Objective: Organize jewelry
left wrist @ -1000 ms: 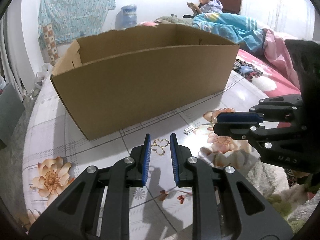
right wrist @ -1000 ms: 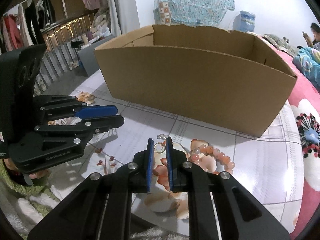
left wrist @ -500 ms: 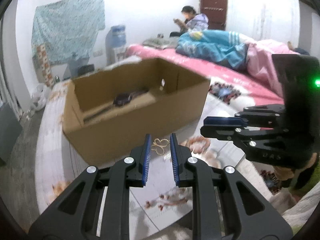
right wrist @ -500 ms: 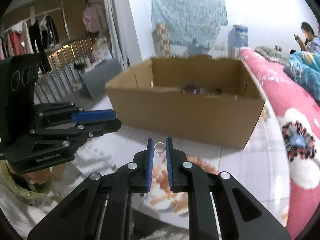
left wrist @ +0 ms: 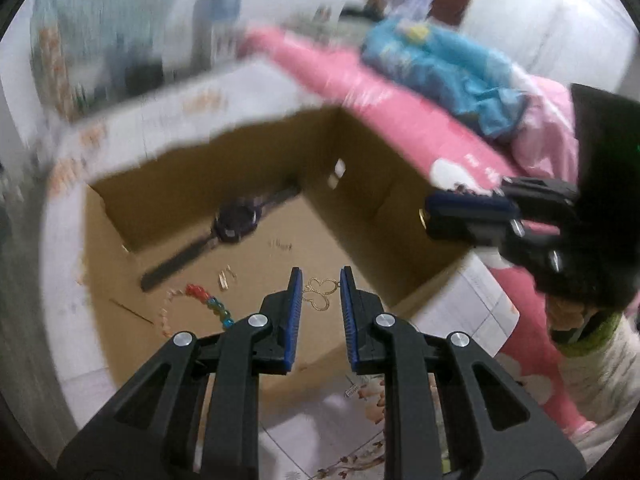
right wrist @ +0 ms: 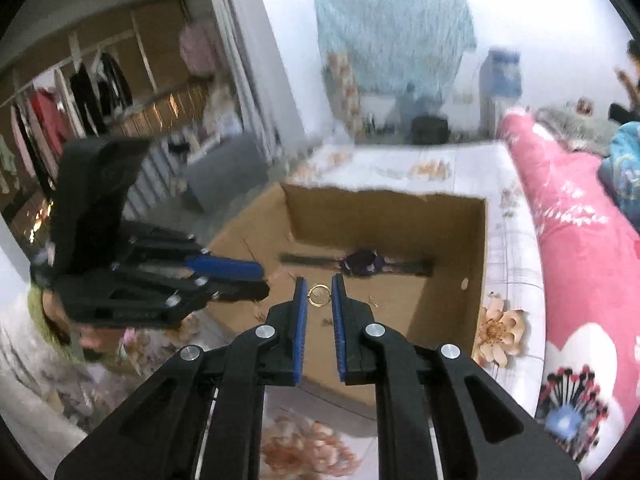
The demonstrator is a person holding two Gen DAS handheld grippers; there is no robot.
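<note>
My left gripper (left wrist: 319,284) is shut on a gold butterfly pendant (left wrist: 320,295) and holds it over the open cardboard box (left wrist: 404,200). My right gripper (right wrist: 319,289) is shut on a small gold ring (right wrist: 319,294), also above the box (right wrist: 476,264). On the box floor lie a dark watch (left wrist: 236,222), a beaded bracelet with red, green and blue beads (left wrist: 208,304), and small gold pieces (left wrist: 226,278). The watch also shows in the right wrist view (right wrist: 362,261). Each gripper shows in the other's view: the right (left wrist: 444,216), the left (right wrist: 240,276).
The box stands on a floral tablecloth (right wrist: 512,248). A pink bed with a blue blanket (left wrist: 440,60) lies to the right, with a person sitting at its far end. A small clip (left wrist: 352,390) lies on the table in front of the box.
Both grippers have risen and tipped forward with their pieces, from low in front of the box to above its opening. The box floor and its contents have come into view.
</note>
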